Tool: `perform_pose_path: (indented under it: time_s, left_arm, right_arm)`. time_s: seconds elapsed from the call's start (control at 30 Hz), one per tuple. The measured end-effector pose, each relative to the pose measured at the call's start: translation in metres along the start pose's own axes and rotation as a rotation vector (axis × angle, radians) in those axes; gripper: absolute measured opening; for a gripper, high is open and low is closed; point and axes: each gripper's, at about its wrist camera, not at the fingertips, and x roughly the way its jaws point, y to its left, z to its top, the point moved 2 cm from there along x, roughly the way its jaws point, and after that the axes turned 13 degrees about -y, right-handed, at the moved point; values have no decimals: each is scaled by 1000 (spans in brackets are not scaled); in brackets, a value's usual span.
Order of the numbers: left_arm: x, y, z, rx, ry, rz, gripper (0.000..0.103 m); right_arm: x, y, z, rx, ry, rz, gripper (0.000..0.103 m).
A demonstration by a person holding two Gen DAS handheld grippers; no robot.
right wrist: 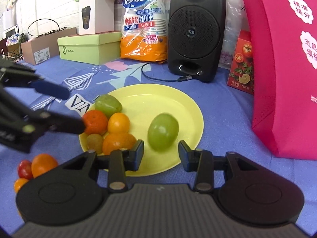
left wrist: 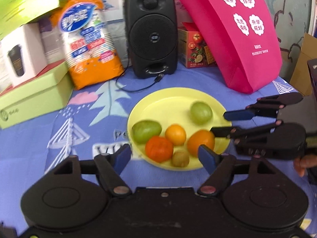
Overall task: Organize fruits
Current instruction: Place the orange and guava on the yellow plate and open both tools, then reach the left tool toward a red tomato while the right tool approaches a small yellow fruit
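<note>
Left wrist view: we've got the left gripper (left wrist: pixel 164 154) angled down with its jaws spread wide and empty, right over the near rim of the yellow plate (left wrist: pixel 158 101). The right gripper (right wrist: pixel 160 154) is parted, nothing pinched, a green fruit (right wrist: pixel 163 131) just ahead. Blue patterned tablecloth (left wrist: pixel 39 148) underneath, speaker (left wrist: pixel 151 31) behind. Loose fruits (right wrist: pixel 42 164) are half hidden by the gripper body.

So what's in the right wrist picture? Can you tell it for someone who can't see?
A yellow plate on a blue patterned cloth holds six fruits, with one green fruit lying apart just beyond the open, empty right gripper. The left gripper reaches in from the left. Three more fruits lie on the cloth near the plate.
</note>
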Motion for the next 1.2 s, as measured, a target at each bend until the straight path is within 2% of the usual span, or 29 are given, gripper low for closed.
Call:
perform_pose_path:
  time_s: [0.37, 0.53, 0.67, 0.8, 0.9, 1.0, 1.1, 1.2]
  left_arm:
    - [-59, 23, -41, -136, -11, 49, 76]
    - [-85, 25, -61, -129, -21, 70, 76]
    - [-101, 16, -77, -122, -10, 35, 76]
    - [-102, -3, -94, -68, 20, 33, 75]
    - [-103, -14, -100, -62, 29, 12, 75]
    - [-103, -24, -101, -57, 27, -19, 70]
    - [-100, -34, -103, -48, 25, -50, 68]
    - [-93, -40, -104, -49, 39, -70, 62]
  right_arm:
    - [-53, 12, -21, 34, -13, 23, 38]
    - [-79, 26, -37, 44, -2, 44, 41]
    - [-98, 38, -48, 49, 3, 74, 41]
    - [-108, 55, -58, 32, 20, 110, 44]
    - [-110, 67, -63, 4, 31, 118, 52]
    - [-112, 75, -64, -12, 31, 131, 53]
    - [-113, 80, -64, -32, 31, 146, 53]
    - [-111, 83, -64, -38, 31, 154, 53]
